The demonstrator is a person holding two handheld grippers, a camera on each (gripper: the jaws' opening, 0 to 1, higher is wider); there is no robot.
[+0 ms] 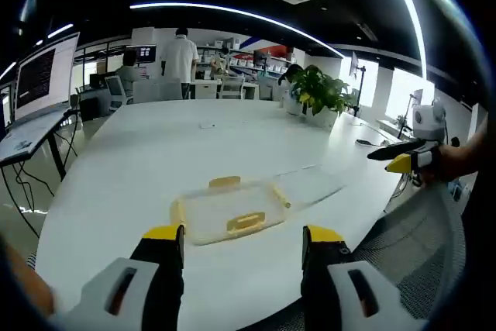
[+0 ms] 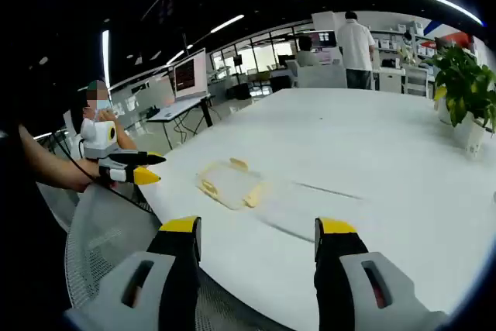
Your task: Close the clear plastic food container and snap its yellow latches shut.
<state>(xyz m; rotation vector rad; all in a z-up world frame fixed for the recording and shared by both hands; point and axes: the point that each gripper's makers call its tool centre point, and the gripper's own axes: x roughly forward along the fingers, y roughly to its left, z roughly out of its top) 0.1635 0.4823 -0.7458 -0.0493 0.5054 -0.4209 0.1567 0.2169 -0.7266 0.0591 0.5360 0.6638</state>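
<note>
Both grippers, left gripper (image 1: 242, 239) and right gripper (image 2: 259, 232), hang released with jaws apart, short of the open clear container (image 1: 230, 211) at 12 o'clock on the white table (image 1: 147, 160); an off-centre push could slide it.

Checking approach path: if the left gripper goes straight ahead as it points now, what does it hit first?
Likely the clear container on the white table, centred ahead of the open left gripper; nothing shows between them, though depth is uncertain.
</note>
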